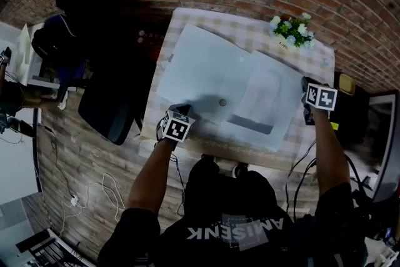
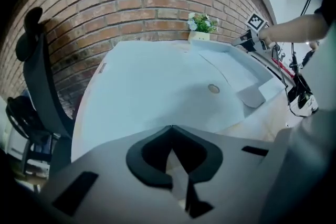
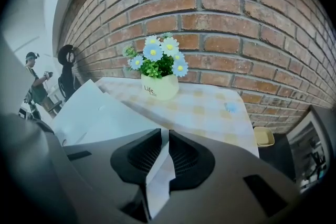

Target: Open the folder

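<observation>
L hand-held gripper [image 2: 170,131] w/ jaws shut on near edge of pale blue folder [image 1: 206,72] lying on checked tabletop [image 1: 250,31], R hand-held gripper [image 3: 161,136] clamped on its right edge; risk: thin cover may slip free if snap button [image 1: 222,102] resists.

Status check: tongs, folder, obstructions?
Left tongs shut on near edge of pale blue plastic folder. Right tongs shut on its right edge. Cream flower pot at far corner, not obstructing.
</observation>
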The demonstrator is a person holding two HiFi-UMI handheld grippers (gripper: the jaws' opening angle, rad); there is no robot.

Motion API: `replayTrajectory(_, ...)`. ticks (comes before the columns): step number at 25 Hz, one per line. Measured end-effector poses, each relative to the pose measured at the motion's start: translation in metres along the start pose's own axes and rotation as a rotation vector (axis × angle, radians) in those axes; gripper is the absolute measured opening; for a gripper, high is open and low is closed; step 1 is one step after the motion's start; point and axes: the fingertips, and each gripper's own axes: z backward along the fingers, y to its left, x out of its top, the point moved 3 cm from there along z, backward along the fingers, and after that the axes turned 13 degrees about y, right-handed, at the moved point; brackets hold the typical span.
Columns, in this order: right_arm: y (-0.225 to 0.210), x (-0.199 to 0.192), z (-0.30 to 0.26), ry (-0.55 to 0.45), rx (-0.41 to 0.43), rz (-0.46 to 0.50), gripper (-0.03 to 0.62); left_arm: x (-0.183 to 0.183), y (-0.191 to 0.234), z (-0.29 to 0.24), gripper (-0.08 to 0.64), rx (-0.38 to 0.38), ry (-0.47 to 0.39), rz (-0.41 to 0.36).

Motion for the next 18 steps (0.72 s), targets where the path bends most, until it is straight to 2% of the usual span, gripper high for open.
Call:
replayTrajectory(4,0.000,0.000,0.000,-0.016,-0.008,-0.016,0.077,0.004,0.004,0.002,0.017,-0.041,-0.011,-0.002)
replayTrajectory(10,0.001,-0.001,0.001,-0.010,-0.017,-0.038,0.075,0.007,0.004,0.023,0.017,-0.060,-0.062,0.063)
replayTrajectory(14,-0.001,-0.001,0.002,-0.021,-0.031,-0.054,0.075,0.013,-0.002,0.047,0.017,-0.096,-0.127,0.110)
replayTrajectory(18,-0.001,-0.002,0.003,-0.038,-0.033,-0.072,0.075,0.022,-0.013,0.072,0.017,-0.114,-0.226,0.110)
